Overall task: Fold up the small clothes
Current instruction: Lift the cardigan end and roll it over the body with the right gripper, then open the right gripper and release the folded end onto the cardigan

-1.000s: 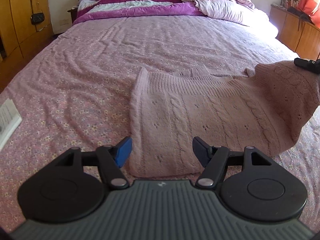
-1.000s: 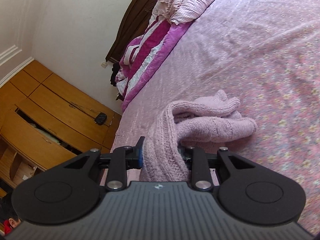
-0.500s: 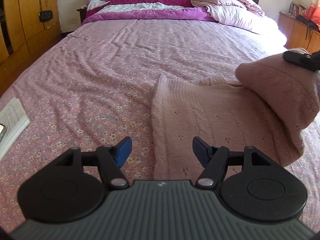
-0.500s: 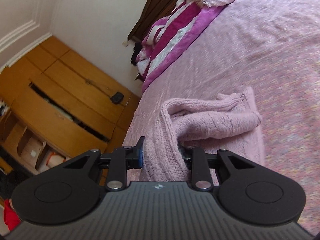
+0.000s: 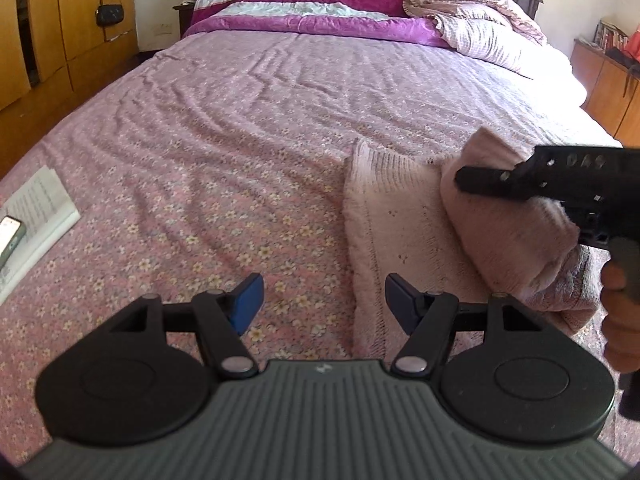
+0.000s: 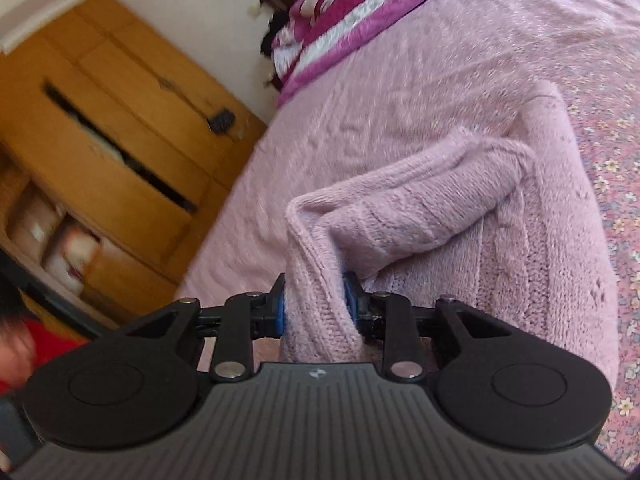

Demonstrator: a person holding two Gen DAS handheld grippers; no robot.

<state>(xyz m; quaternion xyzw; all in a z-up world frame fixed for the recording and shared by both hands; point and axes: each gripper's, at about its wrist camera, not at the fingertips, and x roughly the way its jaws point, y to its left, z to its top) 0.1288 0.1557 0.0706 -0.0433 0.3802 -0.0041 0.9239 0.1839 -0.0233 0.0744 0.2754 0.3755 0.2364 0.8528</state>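
Right gripper point(image 6: 314, 300): jaws opening, blue pads still against a fold of the pink knitted sweater point(image 6: 536, 272) between them. Held fold drawn over the flat part of the sweater, forming a rolled hump along its middle. Seen from the left wrist view as a black body point(image 5: 560, 184) pressed into the raised fold, with the person's hand point(image 5: 618, 320) on the grip below, at the right edge. Tilted steeply, so that the room leans in its own view.

Left gripper point(image 5: 322, 300): jaws wide apart, nothing between them. Hovers above the bedspread point(image 5: 240, 140), pointed downward, with the sweater's left edge just inside the right finger point(image 5: 398, 298).

Sweater point(image 5: 392, 216): flat on the bed, near its right side, well short of the pillows.

Surroundings: floral pink bedspread, wrinkled. Purple and white quilt point(image 5: 304, 8) and a checked pillow point(image 5: 488, 36) heaped at the headboard. Open booklet point(image 5: 38, 208) with a phone point(image 5: 10, 236) on it at the left edge of the bed; print too small to read. Wooden wardrobe point(image 6: 100, 140) beyond the bed, small black purse point(image 5: 109, 14) hanging on it. Low wooden cabinet point(image 5: 608, 76) at far right. Nothing between the left gripper and the sweater.
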